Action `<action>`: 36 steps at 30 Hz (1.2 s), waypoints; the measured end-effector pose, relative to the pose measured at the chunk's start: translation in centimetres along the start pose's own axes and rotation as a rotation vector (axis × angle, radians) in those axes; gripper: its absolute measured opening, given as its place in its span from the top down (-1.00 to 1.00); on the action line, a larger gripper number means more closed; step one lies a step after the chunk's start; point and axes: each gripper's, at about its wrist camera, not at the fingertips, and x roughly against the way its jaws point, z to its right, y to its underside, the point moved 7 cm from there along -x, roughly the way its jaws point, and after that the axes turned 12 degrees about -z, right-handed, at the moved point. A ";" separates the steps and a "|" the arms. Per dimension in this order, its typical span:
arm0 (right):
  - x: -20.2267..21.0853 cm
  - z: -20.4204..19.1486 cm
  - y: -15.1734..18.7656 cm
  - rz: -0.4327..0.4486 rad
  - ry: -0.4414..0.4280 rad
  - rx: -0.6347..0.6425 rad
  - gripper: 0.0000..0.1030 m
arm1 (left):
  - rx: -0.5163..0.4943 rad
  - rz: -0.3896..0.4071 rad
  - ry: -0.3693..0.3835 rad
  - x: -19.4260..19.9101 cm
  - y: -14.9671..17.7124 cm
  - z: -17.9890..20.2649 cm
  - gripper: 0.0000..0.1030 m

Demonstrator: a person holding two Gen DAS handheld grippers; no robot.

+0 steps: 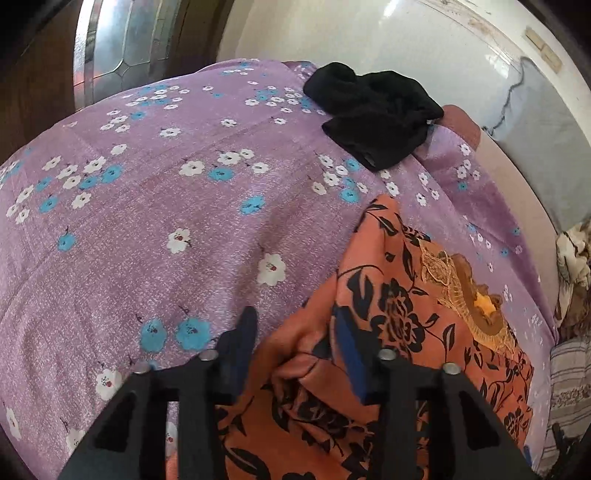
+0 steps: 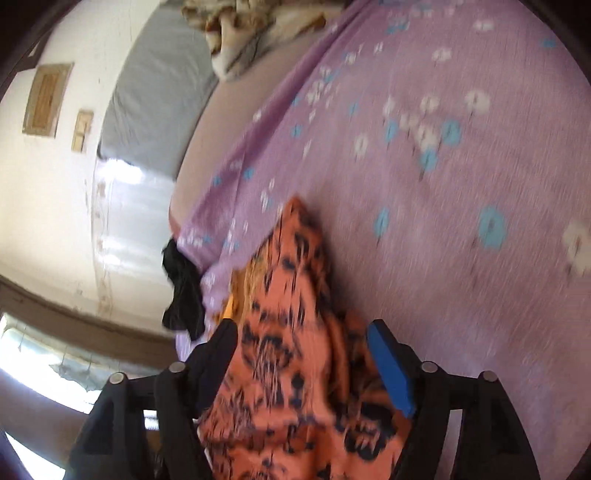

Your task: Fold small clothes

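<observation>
An orange garment with a black flower print (image 1: pixel 402 306) lies on the purple flowered bedsheet (image 1: pixel 147 206), with gold embroidery at its neckline. My left gripper (image 1: pixel 295 332) is open, its fingers spread over the garment's bunched left edge, cloth lying between them. In the right wrist view, which is blurred, my right gripper (image 2: pixel 301 339) is open with the same orange garment (image 2: pixel 291 295) between its fingers. A black garment (image 1: pixel 373 114) lies crumpled at the bed's far edge; it also shows in the right wrist view (image 2: pixel 183 291).
A white wall (image 1: pixel 369 33) and a grey mattress or cushion (image 1: pixel 543 140) stand behind the bed. A glass door (image 1: pixel 122 44) is at the back left. A heap of patterned cloth (image 1: pixel 572 258) lies at the right edge.
</observation>
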 end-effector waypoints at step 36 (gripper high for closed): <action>-7.7 -7.7 5.9 -0.242 0.243 0.632 0.58 | -0.472 0.075 -0.218 0.1 3.8 8.8 -0.38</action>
